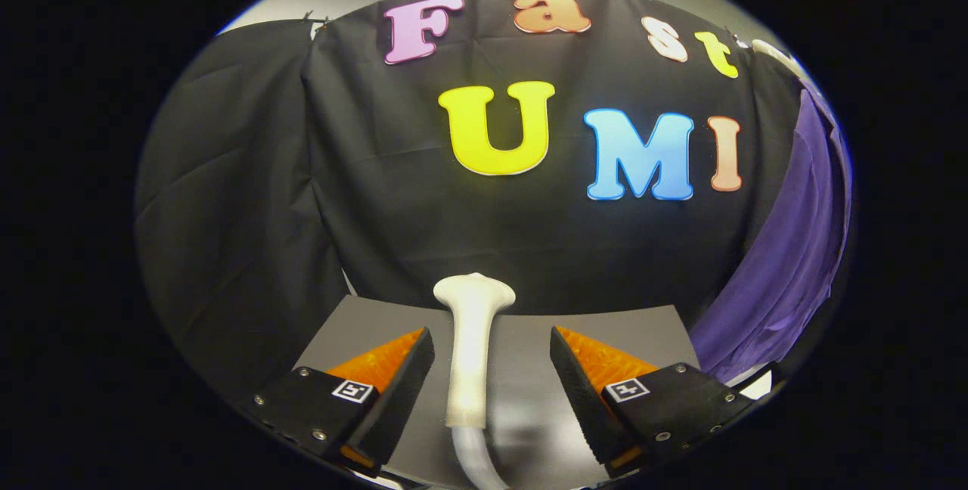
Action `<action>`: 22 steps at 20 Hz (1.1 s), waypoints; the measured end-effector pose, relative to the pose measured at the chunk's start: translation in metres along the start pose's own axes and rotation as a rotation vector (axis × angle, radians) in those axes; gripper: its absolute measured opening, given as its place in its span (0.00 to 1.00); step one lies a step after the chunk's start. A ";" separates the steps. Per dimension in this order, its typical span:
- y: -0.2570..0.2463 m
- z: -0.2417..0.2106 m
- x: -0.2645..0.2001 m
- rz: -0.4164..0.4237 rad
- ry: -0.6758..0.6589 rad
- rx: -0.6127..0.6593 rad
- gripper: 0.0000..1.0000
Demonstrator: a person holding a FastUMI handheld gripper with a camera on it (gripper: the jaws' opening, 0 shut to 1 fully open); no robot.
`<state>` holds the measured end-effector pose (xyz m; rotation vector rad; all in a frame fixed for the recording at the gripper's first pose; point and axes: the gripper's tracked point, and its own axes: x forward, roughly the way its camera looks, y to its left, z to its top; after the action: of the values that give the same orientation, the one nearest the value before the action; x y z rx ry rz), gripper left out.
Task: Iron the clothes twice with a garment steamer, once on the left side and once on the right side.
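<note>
Counts, gripper view: 1 steamer, white, with 1 hose off its near end. 1 gripper with 2 fingers, spread apart, one on each side of the steamer, neither touching it. 2 square marker tags, one per finger mount. 1 grey tabletop. 1 purple cloth hanging at the right. 1 black wall behind the tabletop.

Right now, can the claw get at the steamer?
Probably yes: the claw is open, and the steamer lies on the table between its fingers, touching neither, with nothing in the way.
</note>
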<state>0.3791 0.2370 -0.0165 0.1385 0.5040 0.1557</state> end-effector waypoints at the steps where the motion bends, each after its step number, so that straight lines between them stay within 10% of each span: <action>1: 0.002 -0.008 0.010 0.004 0.034 0.012 0.95; 15: 0.019 -0.087 0.082 -0.047 0.383 0.036 0.91; 22: 0.007 -0.087 0.081 -0.167 0.320 0.035 0.48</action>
<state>0.4058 0.2671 -0.1284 0.1050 0.8348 0.0047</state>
